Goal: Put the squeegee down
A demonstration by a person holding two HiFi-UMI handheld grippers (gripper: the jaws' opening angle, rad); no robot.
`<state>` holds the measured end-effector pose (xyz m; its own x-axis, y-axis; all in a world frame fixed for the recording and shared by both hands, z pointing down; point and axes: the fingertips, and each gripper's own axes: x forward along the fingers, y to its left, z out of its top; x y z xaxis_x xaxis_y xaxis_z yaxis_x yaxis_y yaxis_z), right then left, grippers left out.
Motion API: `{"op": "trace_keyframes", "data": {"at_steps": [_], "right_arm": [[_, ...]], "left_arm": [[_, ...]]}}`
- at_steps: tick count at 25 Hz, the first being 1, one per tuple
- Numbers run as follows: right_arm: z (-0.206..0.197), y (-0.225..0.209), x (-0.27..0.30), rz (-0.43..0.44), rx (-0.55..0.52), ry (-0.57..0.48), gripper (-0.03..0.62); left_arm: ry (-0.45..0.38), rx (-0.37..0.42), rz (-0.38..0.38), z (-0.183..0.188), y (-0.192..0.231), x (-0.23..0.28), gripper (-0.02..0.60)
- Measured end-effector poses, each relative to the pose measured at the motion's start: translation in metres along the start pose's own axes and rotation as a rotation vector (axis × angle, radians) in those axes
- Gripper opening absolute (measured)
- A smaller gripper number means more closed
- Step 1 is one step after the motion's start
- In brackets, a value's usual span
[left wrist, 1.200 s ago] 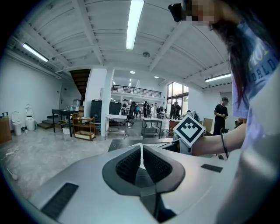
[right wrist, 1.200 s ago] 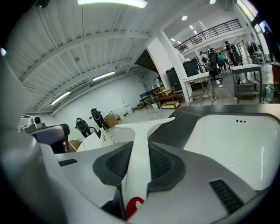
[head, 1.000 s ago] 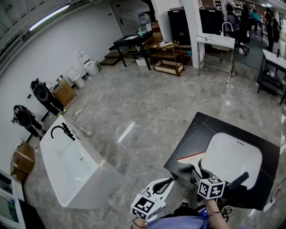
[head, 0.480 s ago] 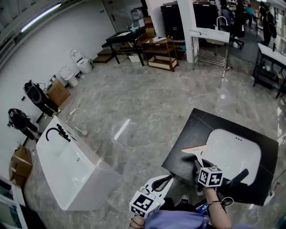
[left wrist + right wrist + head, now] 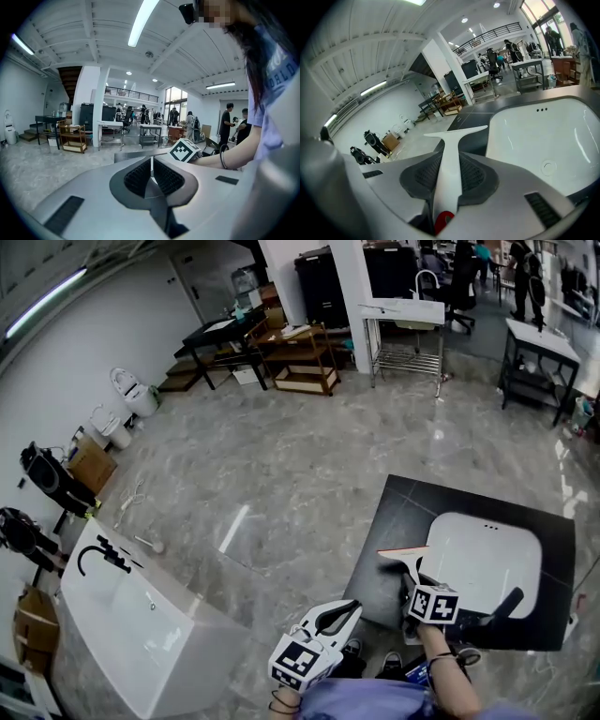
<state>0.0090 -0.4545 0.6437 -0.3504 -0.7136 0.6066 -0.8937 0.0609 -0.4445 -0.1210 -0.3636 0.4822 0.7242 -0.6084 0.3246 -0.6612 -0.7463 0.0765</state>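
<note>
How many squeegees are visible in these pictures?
1. The squeegee is clamped in the right gripper, over the black counter beside the white basin. Others may be hidden.

Count, head view:
- Grippers: 2, left gripper [image 5: 341,614] and right gripper [image 5: 413,579].
- squeegee [image 5: 404,553]: 1.
- black tabletop [image 5: 403,510]: 1, with 1 white basin [image 5: 487,559].
- bathtub [image 5: 141,638]: 1, with 1 black faucet [image 5: 94,555].
- toilets [image 5: 138,394]: 2.
- cardboard boxes [image 5: 90,463]: 2.
- wooden shelf unit [image 5: 300,354]: 1.
</note>
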Motion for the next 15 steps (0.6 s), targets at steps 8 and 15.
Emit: {"op": "trace_keyframes", "data": {"at_steps": [8, 15], "right_arm": [[-0.017, -0.015, 0.032, -0.119, 0.029, 0.052, 0.101], [-0.022, -0.017, 0.046, -0.147, 0.011, 0.086, 0.102]], "left_arm": [[-0.002, -0.022, -0.01, -0.004, 0.039, -0.008, 0.026], [-0.007, -0.039, 0.001, -0.006, 0.058, -0.015, 0.026]]}}
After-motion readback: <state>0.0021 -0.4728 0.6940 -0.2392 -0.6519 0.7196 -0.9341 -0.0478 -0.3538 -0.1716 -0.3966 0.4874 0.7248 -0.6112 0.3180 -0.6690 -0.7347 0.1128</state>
